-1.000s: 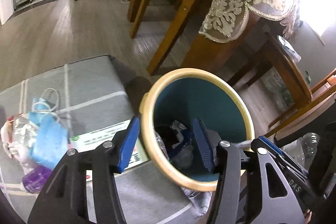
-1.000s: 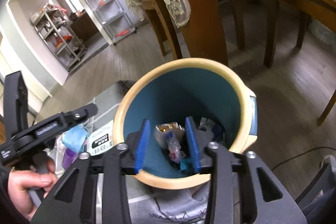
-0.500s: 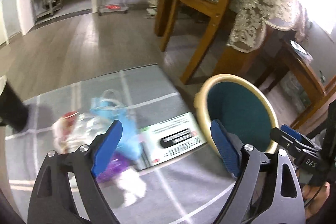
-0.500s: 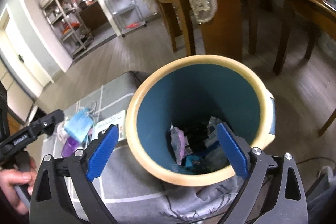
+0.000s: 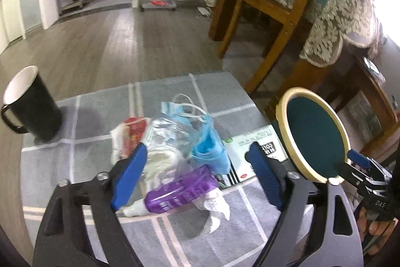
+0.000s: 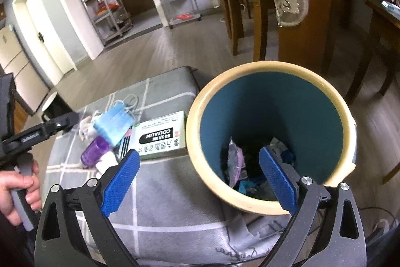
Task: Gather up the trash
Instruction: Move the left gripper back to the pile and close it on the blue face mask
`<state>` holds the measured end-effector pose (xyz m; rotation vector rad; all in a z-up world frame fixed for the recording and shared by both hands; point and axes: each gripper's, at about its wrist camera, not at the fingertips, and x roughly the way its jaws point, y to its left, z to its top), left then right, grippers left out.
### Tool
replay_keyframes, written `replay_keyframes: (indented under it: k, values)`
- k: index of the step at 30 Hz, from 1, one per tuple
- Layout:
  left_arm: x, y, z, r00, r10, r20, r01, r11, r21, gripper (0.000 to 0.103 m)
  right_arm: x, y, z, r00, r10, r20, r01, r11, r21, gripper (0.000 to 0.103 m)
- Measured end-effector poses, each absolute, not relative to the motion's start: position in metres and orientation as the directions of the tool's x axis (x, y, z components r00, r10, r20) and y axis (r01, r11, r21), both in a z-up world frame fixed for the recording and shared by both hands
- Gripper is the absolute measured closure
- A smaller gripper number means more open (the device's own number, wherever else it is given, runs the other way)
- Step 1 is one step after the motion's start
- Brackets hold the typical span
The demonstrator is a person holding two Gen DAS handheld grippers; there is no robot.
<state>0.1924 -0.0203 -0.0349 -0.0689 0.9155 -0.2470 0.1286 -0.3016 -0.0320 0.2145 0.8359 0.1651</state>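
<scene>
Swinging off the bin and back over the pile, that's what my left gripper (image 5: 197,174) has done in the last second. Its blue jaws are closing a bit now, with the purple plastic tube (image 5: 180,194) and crinkly clear wrapper (image 5: 162,131) showing between them, nothing pinched yet.

Going left to right: a black mug with a white inside (image 5: 32,104) that isn't trash as far as I can judge, then the heap with a blue face mask (image 5: 210,149) and a crumpled white tissue (image 5: 215,207), then a white and green medicine box (image 6: 161,139), all lying on the grey checked cloth (image 6: 160,217).

Far right, the teal bin with a cream rim (image 6: 272,76) already has a few wrappers at the bottom. My right gripper (image 6: 200,182) hovers over its near rim, jaws wide apart and empty.

So I'd call it partly done, most of the heap left.
</scene>
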Motion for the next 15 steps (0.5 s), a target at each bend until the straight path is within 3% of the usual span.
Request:
replay_keyframes:
  k: [7,12,15]
  values:
    - [0.216,-0.051,-0.064,0.484,-0.223,-0.846,0.209,0.968,-0.136,0.042,0.126,-0.303,-0.032,0.659,0.232,-0.716,-0.053,0.963,0.263,0.007]
    - [0.228,-0.057,-0.076,0.459,-0.167,-0.873,0.177,0.98,-0.094,0.08,0.129,-0.299,-0.034,0.653,0.252,-0.714,-0.071,0.959,0.274,0.007]
    - [0.226,-0.056,-0.071,0.468,-0.188,-0.863,0.182,0.977,-0.115,0.088,0.129,-0.294,-0.035,0.646,0.264,-0.717,-0.091,0.958,0.271,0.007]
